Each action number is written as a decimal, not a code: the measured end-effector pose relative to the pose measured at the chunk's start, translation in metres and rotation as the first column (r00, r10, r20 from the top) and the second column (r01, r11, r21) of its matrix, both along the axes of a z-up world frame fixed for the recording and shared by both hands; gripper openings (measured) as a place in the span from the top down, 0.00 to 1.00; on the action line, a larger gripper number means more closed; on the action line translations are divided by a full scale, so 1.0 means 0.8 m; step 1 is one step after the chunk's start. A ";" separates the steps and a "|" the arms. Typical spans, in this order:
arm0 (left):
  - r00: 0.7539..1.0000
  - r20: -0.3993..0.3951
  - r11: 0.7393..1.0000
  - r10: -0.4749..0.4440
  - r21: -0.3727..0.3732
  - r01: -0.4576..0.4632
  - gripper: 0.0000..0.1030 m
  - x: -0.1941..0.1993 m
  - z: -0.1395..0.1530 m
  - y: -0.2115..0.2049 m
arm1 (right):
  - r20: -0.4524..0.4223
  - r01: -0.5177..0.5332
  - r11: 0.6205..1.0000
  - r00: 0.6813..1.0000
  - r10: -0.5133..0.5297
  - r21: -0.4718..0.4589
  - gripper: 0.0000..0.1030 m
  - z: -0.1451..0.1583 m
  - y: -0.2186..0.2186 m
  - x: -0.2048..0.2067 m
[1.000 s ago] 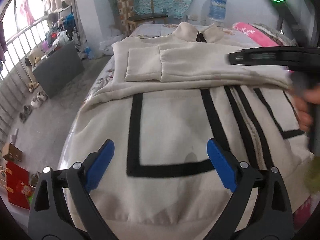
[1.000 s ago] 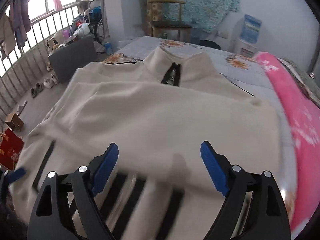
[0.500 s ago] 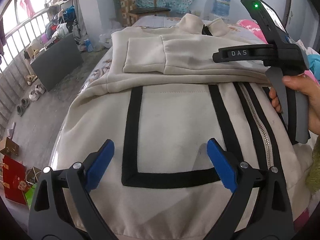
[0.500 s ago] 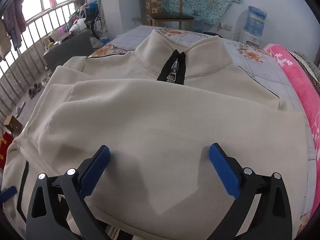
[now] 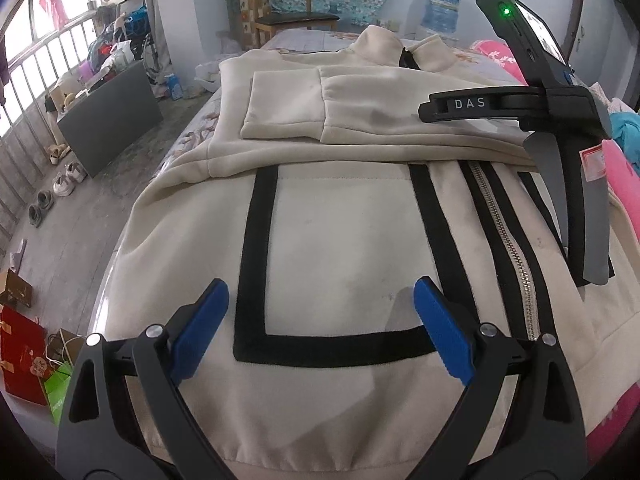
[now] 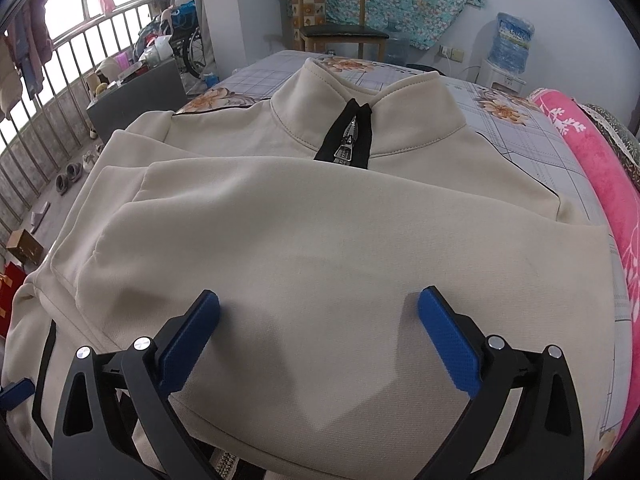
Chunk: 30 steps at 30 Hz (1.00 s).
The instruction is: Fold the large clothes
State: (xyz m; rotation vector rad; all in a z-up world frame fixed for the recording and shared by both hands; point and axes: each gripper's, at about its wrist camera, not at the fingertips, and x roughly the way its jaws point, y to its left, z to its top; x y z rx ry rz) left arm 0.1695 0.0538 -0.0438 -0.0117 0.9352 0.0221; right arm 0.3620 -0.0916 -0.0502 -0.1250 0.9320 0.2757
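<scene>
Across the floral-sheeted bed (image 6: pixel 516 136) lies the cream zip-up jacket (image 5: pixel 344 240), front up, collar at the far end and hem nearest me. Both its sleeves (image 6: pixel 320 248) are already folded in across the chest, one stacked on the other, so I judge the sleeve stage done. What remains, as I read it, is bringing the lower body with its black stripes (image 5: pixel 256 248) and zipper (image 5: pixel 508 240) up over the sleeves, perhaps in more than one fold, then tidying. My left gripper (image 5: pixel 322 328) hovers over the lower front near the hem, jaws spread wide, holding nothing. My right gripper (image 6: pixel 320 332) hangs above the folded sleeves, jaws likewise apart and empty.
</scene>
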 end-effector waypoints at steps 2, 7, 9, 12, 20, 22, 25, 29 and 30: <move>1.000 0.000 1.000 -0.006 0.004 0.006 0.12 0.000 0.000 0.000 | 0.000 0.000 1.000 1.000 0.000 0.000 0.06 0.000 0.000 0.000; 1.000 -0.001 1.000 -0.015 0.006 0.015 0.12 -0.002 -0.001 0.000 | 0.000 0.000 1.000 1.000 0.000 0.000 0.06 0.000 0.001 0.000; 1.000 0.001 1.000 -0.016 0.008 0.016 0.12 -0.002 0.000 0.000 | 0.000 0.000 1.000 1.000 0.000 0.000 0.06 0.000 0.000 0.000; 1.000 0.001 1.000 -0.018 0.009 0.018 0.12 0.000 0.000 -0.001 | 0.000 0.000 1.000 1.000 0.000 0.000 0.06 0.000 0.000 0.000; 1.000 -0.006 1.000 -0.016 0.006 0.016 0.11 0.002 -0.001 -0.001 | 0.000 0.000 1.000 1.000 0.000 0.000 0.06 0.000 0.000 0.000; 1.000 -0.009 1.000 -0.014 0.005 0.014 0.11 0.002 -0.001 -0.001 | 0.000 0.000 1.000 1.000 0.000 0.000 0.06 0.000 0.000 0.000; 1.000 -0.019 1.000 -0.011 0.006 0.011 0.11 0.003 -0.001 -0.002 | 0.000 0.000 1.000 1.000 0.000 0.000 0.06 0.000 0.000 0.000; 0.999 -0.031 1.000 -0.010 0.001 0.010 0.11 0.004 0.000 0.000 | -0.001 0.000 1.000 1.000 0.000 -0.001 0.06 0.000 0.000 0.000; 0.999 -0.032 1.000 -0.010 0.001 0.010 0.11 0.004 -0.001 0.000 | -0.001 0.000 1.000 1.000 0.000 -0.001 0.06 0.000 0.000 0.000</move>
